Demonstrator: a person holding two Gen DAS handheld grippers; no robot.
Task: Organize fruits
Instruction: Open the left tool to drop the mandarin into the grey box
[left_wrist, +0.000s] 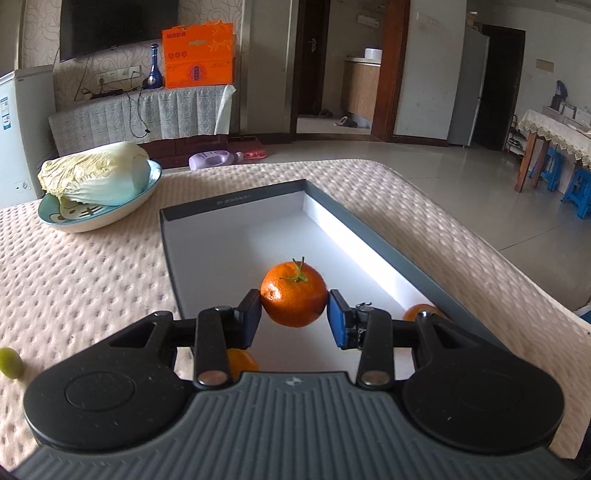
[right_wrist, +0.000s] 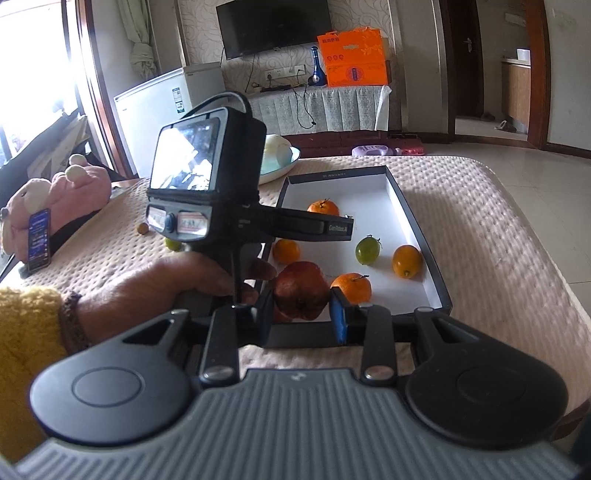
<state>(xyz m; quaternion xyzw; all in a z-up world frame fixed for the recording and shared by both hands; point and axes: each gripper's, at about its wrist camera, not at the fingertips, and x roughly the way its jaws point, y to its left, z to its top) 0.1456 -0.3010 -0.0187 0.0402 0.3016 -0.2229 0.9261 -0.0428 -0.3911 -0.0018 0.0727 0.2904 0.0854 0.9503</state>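
Observation:
My left gripper (left_wrist: 294, 319) is shut on an orange tangerine (left_wrist: 293, 294) with a green stem, held above the white floor of the grey-walled box (left_wrist: 236, 236). In the right wrist view the left gripper (right_wrist: 334, 225) hovers over the box (right_wrist: 402, 206), the held tangerine (right_wrist: 323, 207) just behind it. My right gripper (right_wrist: 301, 314) is shut on a dark red apple (right_wrist: 301, 290) at the box's near edge. Inside the box lie two tangerines (right_wrist: 286, 250) (right_wrist: 352, 287), a green fruit (right_wrist: 367, 250) and an orange kumquat-like fruit (right_wrist: 406, 261).
A bowl (left_wrist: 99, 218) with a napa cabbage (left_wrist: 96, 173) stands at the table's far left. A green fruit (left_wrist: 10, 363) and a small brown fruit (right_wrist: 143, 228) lie loose on the quilted cloth left of the box. A pink plush toy (right_wrist: 55, 195) and a phone (right_wrist: 38, 240) are at far left.

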